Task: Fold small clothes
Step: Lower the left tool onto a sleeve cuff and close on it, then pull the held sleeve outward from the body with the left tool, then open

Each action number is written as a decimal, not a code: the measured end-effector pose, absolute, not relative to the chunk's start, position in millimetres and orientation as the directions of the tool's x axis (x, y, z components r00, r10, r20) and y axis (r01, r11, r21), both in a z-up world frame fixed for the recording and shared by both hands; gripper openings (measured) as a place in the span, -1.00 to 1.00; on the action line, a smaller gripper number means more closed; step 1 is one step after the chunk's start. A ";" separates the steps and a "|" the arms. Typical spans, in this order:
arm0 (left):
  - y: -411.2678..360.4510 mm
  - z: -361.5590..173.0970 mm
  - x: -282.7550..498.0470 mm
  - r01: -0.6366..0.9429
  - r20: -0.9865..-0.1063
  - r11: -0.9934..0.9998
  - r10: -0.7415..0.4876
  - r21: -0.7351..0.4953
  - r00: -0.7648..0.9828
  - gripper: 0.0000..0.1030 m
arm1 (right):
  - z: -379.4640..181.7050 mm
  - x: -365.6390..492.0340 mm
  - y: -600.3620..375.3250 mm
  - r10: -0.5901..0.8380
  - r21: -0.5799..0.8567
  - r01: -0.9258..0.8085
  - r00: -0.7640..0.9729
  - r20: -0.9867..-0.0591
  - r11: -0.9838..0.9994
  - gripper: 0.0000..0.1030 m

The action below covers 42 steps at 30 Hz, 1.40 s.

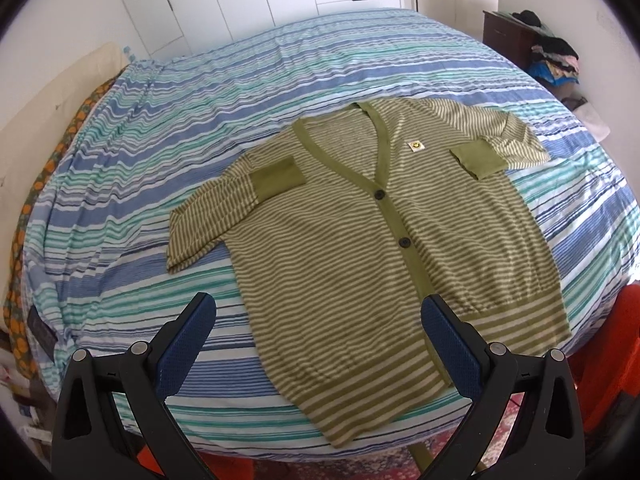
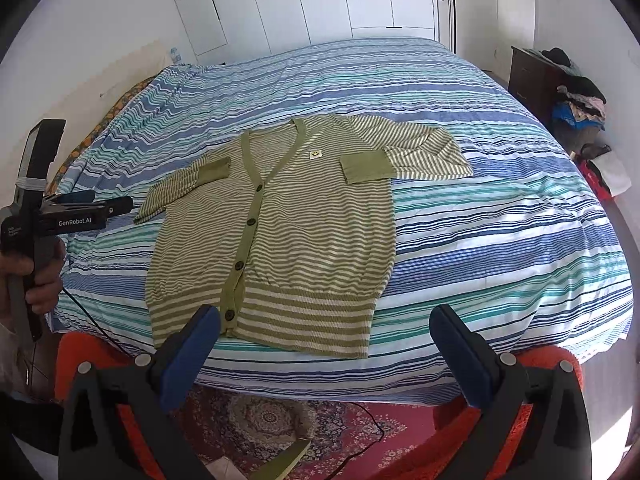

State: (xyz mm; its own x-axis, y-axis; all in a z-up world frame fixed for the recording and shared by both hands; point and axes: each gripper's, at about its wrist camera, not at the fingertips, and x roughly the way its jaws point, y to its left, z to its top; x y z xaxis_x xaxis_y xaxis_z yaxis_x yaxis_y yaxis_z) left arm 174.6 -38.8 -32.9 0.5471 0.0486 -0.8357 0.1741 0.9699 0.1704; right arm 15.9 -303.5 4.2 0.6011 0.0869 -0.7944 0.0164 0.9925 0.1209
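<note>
1. A green-and-cream striped cardigan [image 1: 360, 240] lies flat, front up and buttoned, on a bed [image 1: 160, 140] covered in a blue, teal and white striped sheet; both sleeves are folded in so the solid green cuffs rest on the chest.
2. In the left wrist view, the left gripper [image 1: 319, 312] hangs above the hem with its jaws wide apart and nothing between them; its right finger hides the lowest part of the button band.
3. The right wrist view shows that hem whole, along with the right gripper [image 2: 324, 322], also spread wide and empty, poised off the bed's near edge.
4. Only the right wrist view catches the left tool from the side, held in a hand [image 2: 36, 284] at the frame edge, with "GenRobot.AI" printed on its body; smaller lettering beside it is too small to read.
5. A small yellow patch [image 1: 416, 145] sits on the chest; its design resembles a smiley face.
6. A heap of clothes [image 2: 580, 104] beside a dark cabinet [image 2: 528, 76] is blurred by lens distortion.
</note>
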 end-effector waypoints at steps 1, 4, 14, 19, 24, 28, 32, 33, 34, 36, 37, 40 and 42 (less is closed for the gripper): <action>-40.2 -35.3 171.5 0.169 -0.841 0.973 0.040 0.155 0.540 0.99 | 5.6 19.8 -304.4 0.085 0.118 0.016 0.604 -0.793 0.993 1.00; -43.8 -41.7 162.7 0.170 -0.861 0.979 0.009 0.111 0.509 0.99 | 10.9 26.2 -302.2 0.073 0.095 0.003 0.612 -0.788 0.995 1.00; -42.5 -53.3 155.9 0.185 -0.866 0.969 0.054 0.166 0.497 0.99 | 5.6 21.8 -274.7 0.098 0.090 -0.043 0.604 -0.791 0.995 1.00; 6.8 -76.2 223.4 0.216 -0.899 0.974 -0.036 0.066 0.436 0.99 | -11.8 23.1 -266.5 0.113 0.090 -0.069 0.565 -0.817 0.994 1.00; 55.2 -102.7 335.0 0.173 -0.877 0.980 0.001 0.095 0.481 0.97 | -31.6 32.9 -274.5 0.111 0.105 -0.042 0.535 -0.837 0.994 1.00; 40.4 -157.2 397.4 0.309 -0.887 0.917 0.092 0.253 0.452 0.35 | -46.4 45.6 -281.5 0.112 0.120 -0.015 0.502 -0.858 0.993 1.00; 31.4 -209.5 432.5 0.361 -0.914 0.885 0.150 0.294 0.378 0.15 | -53.1 54.9 -287.0 0.107 0.122 0.001 0.486 -0.867 0.992 1.00; 30.7 -216.8 438.1 0.360 -0.913 0.882 0.160 0.303 0.375 0.17 | -54.9 56.3 -287.8 0.105 0.122 0.003 0.482 -0.870 0.993 1.00; 30.6 -221.6 442.2 0.357 -0.910 0.880 0.169 0.312 0.378 0.26 | -57.6 58.0 -289.0 0.103 0.121 0.007 0.475 -0.874 0.993 1.00; 32.1 -225.1 448.0 0.348 -0.911 0.888 0.158 0.299 0.381 0.23 | -63.1 60.8 -289.7 0.101 0.123 0.018 0.458 -0.883 0.992 1.00; 36.1 -223.6 450.3 0.334 -0.919 0.905 0.130 0.264 0.373 -0.29 | -65.5 61.9 -290.0 0.101 0.124 0.021 0.452 -0.886 0.992 1.00; 62.0 -202.7 453.1 0.226 -0.924 0.962 0.056 0.151 0.379 -0.91 | -68.0 64.3 -287.7 0.102 0.124 0.021 0.441 -0.892 0.992 1.00; 94.8 -174.0 444.2 0.114 -0.899 0.992 0.006 0.062 0.438 -0.91 | -66.0 64.7 -284.9 0.100 0.118 0.012 0.446 -0.889 0.993 1.00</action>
State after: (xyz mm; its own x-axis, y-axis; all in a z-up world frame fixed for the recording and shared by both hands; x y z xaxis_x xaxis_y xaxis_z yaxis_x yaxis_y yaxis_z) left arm 444.2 94.8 -174.0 0.4380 0.0064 -0.8989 0.1137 0.9916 0.0624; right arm 64.7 -284.9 -66.0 0.4462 0.1001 -0.8893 0.0119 0.9930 0.1177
